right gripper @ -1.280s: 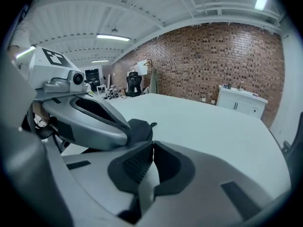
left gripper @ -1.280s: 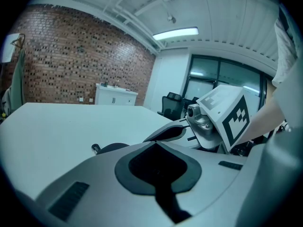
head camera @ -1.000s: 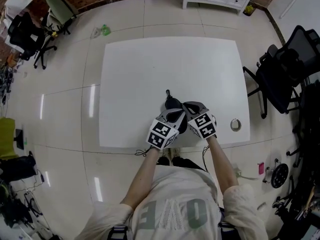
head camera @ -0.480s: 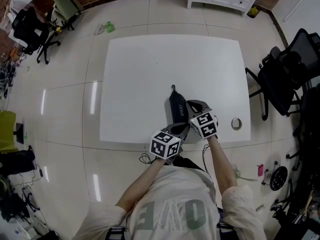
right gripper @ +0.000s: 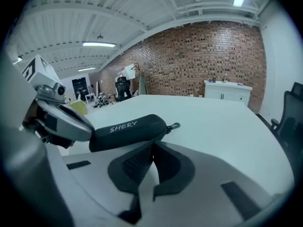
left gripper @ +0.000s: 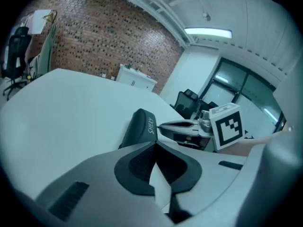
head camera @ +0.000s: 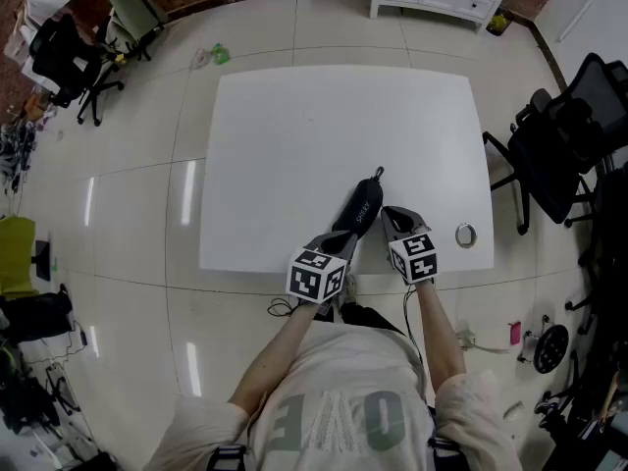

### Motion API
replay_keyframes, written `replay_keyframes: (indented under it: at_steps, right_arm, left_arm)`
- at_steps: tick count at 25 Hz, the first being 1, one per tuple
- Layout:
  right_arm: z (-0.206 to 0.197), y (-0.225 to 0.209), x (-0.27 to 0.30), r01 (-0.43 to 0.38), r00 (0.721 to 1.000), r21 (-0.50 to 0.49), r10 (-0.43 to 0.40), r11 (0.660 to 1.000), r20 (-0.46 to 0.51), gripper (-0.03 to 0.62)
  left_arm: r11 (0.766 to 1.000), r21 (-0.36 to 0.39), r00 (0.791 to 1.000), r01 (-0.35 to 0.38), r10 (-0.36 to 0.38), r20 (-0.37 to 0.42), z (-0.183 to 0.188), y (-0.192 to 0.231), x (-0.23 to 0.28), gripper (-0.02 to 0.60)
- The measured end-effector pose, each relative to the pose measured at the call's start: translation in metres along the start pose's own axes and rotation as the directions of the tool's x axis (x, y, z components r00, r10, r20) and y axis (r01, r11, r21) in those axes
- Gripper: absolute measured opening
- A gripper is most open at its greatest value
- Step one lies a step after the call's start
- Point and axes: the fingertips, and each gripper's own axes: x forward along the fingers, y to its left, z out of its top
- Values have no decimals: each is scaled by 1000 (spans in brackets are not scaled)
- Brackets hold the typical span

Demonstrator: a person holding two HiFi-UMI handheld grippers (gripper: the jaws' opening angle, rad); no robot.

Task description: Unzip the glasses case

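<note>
The black glasses case [head camera: 359, 208] lies slanted on the white table [head camera: 294, 145], near its front edge and right of the middle. The end with the small clip [head camera: 379, 174] points toward the far right corner. The left gripper [left gripper: 154, 145] sits at the case's near end, its jaws pressed together with nothing between them. The right gripper [right gripper: 152, 144] is just beside the case's right side, jaws likewise pressed together and empty. A small ring [head camera: 465, 235] rests near the front right corner. A black chair [head camera: 559, 145] stands off the table's right edge.
</note>
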Motion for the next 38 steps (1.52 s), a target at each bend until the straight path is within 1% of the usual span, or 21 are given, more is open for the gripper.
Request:
replay_keyframes:
  at_steps: [1, 3, 5, 7, 10, 12, 13, 15, 16, 18, 19, 21, 25, 28, 32, 34, 38]
  right_arm:
    - [-5, 2, -6, 4, 1000, 10, -4, 1000, 0, 1]
    - [-15, 10, -17, 0, 1000, 19, 0, 1000, -4, 0]
    - [-23, 25, -26, -21, 1000, 20, 21, 1000, -9, 2]
    - [-29, 46, -31, -60, 998, 15, 60, 998, -16, 1]
    - [-32, 83, -32, -136, 990, -2, 136, 991, -22, 1]
    - [-30, 102, -28, -160, 987, -1, 160, 987, -17, 0]
    - [-28, 109, -25, -161, 987, 1, 161, 987, -17, 0]
    - [-24, 117, -19, -151, 988, 0, 151, 988, -23, 2]
    - [-24, 119, -18, -145, 989, -2, 145, 989, -27, 1]
    - [-23, 119, -17, -135, 990, -3, 135, 991, -32, 0]
    - [-23, 119, -17, -133, 991, -1, 133, 991, -33, 2]
    - [-25, 120, -17, -133, 990, 4, 133, 991, -35, 2]
    - [-28, 116, -20, -118, 992, 13, 119, 993, -31, 1]
    - [-31, 108, -29, -97, 995, -1, 97, 995, -34, 2]
    - [-38, 89, -41, -52, 997, -21, 51, 998, -53, 1]
    - [-38, 77, -45, -28, 998, -25, 27, 999, -53, 1]
    - [-33, 55, -43, -19, 998, -65, 15, 998, -58, 1]
  left_arm:
    - [1000, 7, 1000, -21, 21, 7, 1, 5, -3, -8]
    - [998, -3, 998, -57, 57, 29, 4, 19, -7, -9]
    - [996, -11, 995, -90, 90, 50, 12, 35, -11, -8]
    - [993, -1, 991, -117, 117, 61, 23, 51, -11, -8]
    - [988, 38, 987, -148, 145, 70, 41, 66, -5, -9]
    - [986, 76, 986, -151, 145, 83, 52, 64, -5, -9]
    - [985, 100, 987, -140, 131, 94, 57, 58, -7, -9]
    - [979, 176, 990, -104, 85, 112, 63, 35, -10, -8]
    - [970, 225, 992, -88, 65, 110, 62, 23, -8, -8]
    - [951, 301, 996, -70, 51, 73, 53, 9, 3, -9]
    - [946, 317, 998, -66, 54, 45, 46, 8, 10, -9]
    - [947, 316, 998, -66, 63, 19, 33, 11, 18, -9]
    - [956, 285, 997, -68, 56, 49, 31, 14, 20, -9]
    - [955, 288, 997, -68, 54, 57, 32, 14, 21, -9]
    - [966, 253, 997, -54, 37, 72, 31, 14, 18, -9]
    - [965, 256, 996, -54, 36, 76, 32, 14, 18, -9]
    - [967, 247, 996, -54, 36, 76, 32, 12, 21, -9]
